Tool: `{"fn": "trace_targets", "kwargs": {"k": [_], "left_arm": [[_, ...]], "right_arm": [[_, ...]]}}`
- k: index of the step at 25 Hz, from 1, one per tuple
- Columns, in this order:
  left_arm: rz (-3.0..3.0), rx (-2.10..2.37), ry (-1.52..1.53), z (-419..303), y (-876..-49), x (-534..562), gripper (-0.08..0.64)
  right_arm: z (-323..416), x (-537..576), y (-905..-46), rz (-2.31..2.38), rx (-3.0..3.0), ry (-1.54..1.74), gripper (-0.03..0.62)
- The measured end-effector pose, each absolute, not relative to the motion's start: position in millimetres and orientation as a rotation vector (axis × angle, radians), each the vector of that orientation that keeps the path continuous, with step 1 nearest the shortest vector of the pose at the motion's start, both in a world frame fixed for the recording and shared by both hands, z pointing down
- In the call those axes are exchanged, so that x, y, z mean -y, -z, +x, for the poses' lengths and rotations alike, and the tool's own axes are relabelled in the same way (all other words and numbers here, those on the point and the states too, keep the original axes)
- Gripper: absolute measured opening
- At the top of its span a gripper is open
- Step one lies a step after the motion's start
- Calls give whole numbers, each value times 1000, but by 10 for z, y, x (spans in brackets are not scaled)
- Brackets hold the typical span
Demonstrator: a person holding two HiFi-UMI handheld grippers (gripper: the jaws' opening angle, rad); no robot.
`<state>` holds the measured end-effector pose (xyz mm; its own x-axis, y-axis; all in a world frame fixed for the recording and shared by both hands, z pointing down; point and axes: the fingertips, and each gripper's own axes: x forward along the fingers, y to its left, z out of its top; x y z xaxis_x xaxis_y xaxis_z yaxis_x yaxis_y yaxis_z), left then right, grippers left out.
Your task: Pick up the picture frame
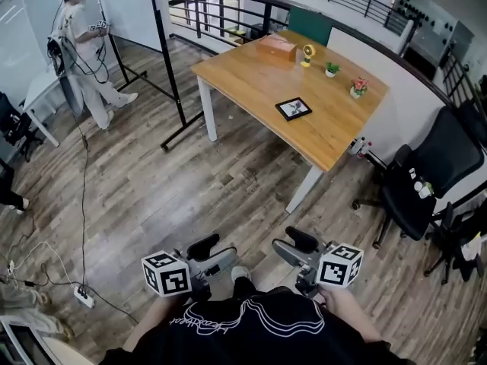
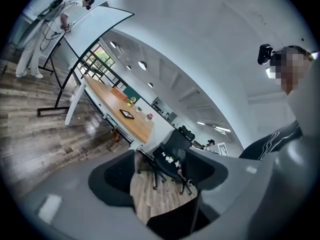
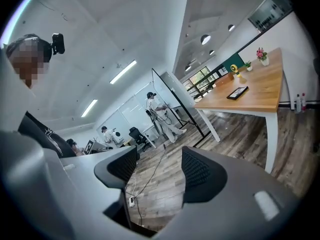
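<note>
Two grippers, both empty. Left gripper [image 1: 207, 254] and right gripper [image 1: 294, 246] sit low at the person's waist. Jaws on each are spread wide, with nothing between them but plank floor beyond. Small black-edged rectangular picture frame [image 1: 293, 109] lies flat, face up, on the light wooden table [image 1: 251, 74] with white legs, toward its near side and well apart from both grippers. Task not started, I'd say; the approach comes first.

Risks as I see them:
- Frame is thin and flat on a smooth top. Jaws closing from above will likely find no edge to bite, so the frame skids instead of lifting. It probably needs a slide to the table edge or a tilt with one jaw.
- Glossy front looks like glass or plastic. That is slippery for the ribbed black pads [image 3: 200, 173], and a drop could crack it.
- Two little potted plants [image 1: 358, 87] stand near the frame, where a wide swing could knock them. Brown cardboard box [image 1: 277, 46] and yellow round ornament [image 1: 307, 52] sit farther back, less exposed.
- Thin black cable [image 1: 82, 204] runs across the grey-brown wood floor to a white power strip [image 1: 84, 296] on the left. Black mesh office chair [image 1: 426, 173] crowds the table's right end. Either could snag a step.
</note>
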<state>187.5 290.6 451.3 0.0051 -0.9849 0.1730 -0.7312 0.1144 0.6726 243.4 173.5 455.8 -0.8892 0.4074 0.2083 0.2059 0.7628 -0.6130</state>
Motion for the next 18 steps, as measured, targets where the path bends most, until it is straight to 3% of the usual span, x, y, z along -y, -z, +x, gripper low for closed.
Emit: {"fn": "trace_targets", "kwargs": {"k": [7,18], "left_arm": [[1751,1756,442,943,-4299,-2207,308],[1792,1659,423,-21,-4454,-1543,308]], "right_arm": [[1470,-1046,-4419,-440,2658,-839,288],[682,-506,-4514,-337,2694,-914,284]]}}
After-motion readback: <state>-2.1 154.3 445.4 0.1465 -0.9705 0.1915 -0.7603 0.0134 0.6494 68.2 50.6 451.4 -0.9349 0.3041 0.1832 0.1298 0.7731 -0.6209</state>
